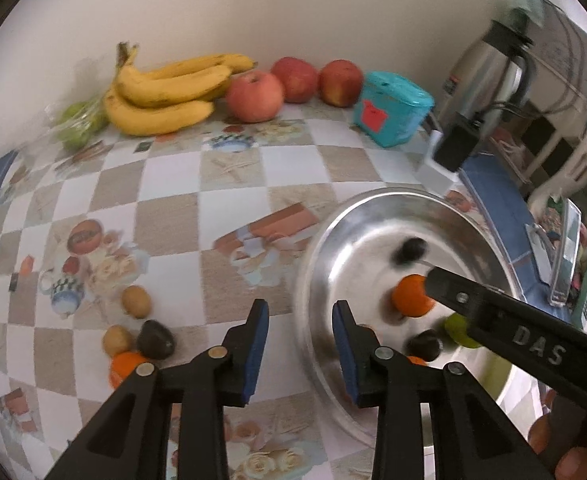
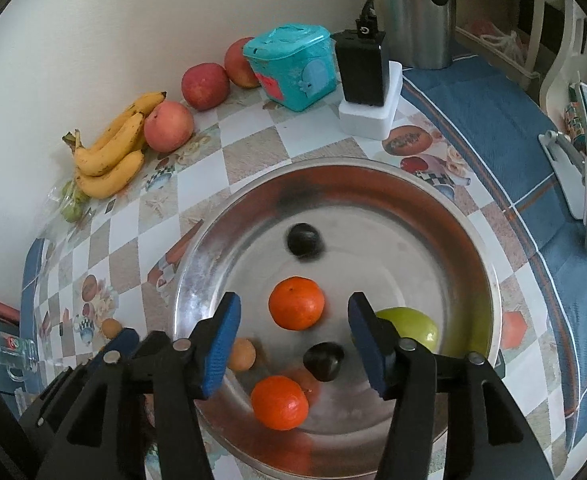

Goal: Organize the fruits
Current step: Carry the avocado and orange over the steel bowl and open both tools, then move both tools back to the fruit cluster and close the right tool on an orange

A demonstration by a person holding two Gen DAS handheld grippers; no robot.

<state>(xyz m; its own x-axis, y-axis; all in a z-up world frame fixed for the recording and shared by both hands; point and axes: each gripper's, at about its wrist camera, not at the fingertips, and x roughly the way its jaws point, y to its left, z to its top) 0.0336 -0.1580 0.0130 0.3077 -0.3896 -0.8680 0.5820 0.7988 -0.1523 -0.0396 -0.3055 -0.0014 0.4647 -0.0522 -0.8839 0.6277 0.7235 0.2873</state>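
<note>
1. The metal bowl (image 2: 469, 240) sits on the checked counter (image 1: 233, 168) and already holds two oranges (image 2: 296, 303), two dark fruits (image 2: 303, 240), a green fruit (image 2: 413, 326) and a small brown fruit (image 2: 241, 354).
2. The right tongs (image 2: 291, 340) hang over the bowl with jaws standing apart and nothing between the pads; the upper orange lies free just beyond them.
3. The left tongs (image 1: 300, 344) straddle the bowl's near rim, parted by a narrow gap and empty.
4. Left to collect, by my judgement: two brown fruits (image 1: 136, 301), a dark one (image 1: 155, 339) and an orange (image 1: 127, 366) clustered on the counter beside the left tongs.
5. Bananas (image 1: 165, 88), three apples (image 1: 254, 96) and bagged green fruit (image 1: 79, 124) wait along the wall, well apart from the bowl; roughly half the job looks done.
</note>
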